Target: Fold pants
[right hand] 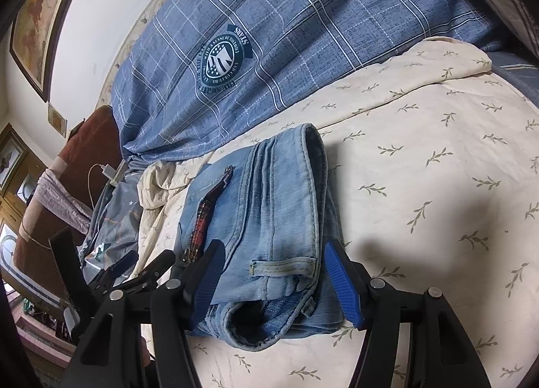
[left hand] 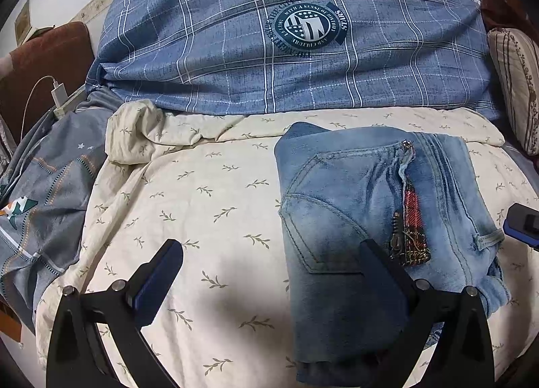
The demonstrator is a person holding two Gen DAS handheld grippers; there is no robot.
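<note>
cream leaf-print bedding [left hand: 215, 206] is spread below a blue plaid quilt [left hand: 289, 51], and the jeans [left hand: 377, 212] are seen on it already folded into a compact stack. the left gripper [left hand: 273, 283] is held open and empty, its right finger over the stack's near corner. the right gripper [right hand: 279, 273] is held open astride the waistband end, nothing pinched. folding is judged essentially done; at most a final tidy is left.

Soft, even indoor light fills both views, with no glare. Broad blurry shadows fall on the cream bedspread [left hand: 215, 206] toward the lower frame. Both pictures bulge strongly, with black vignetted corners. The centre is sharp; the lower edges look slightly soft.
</note>
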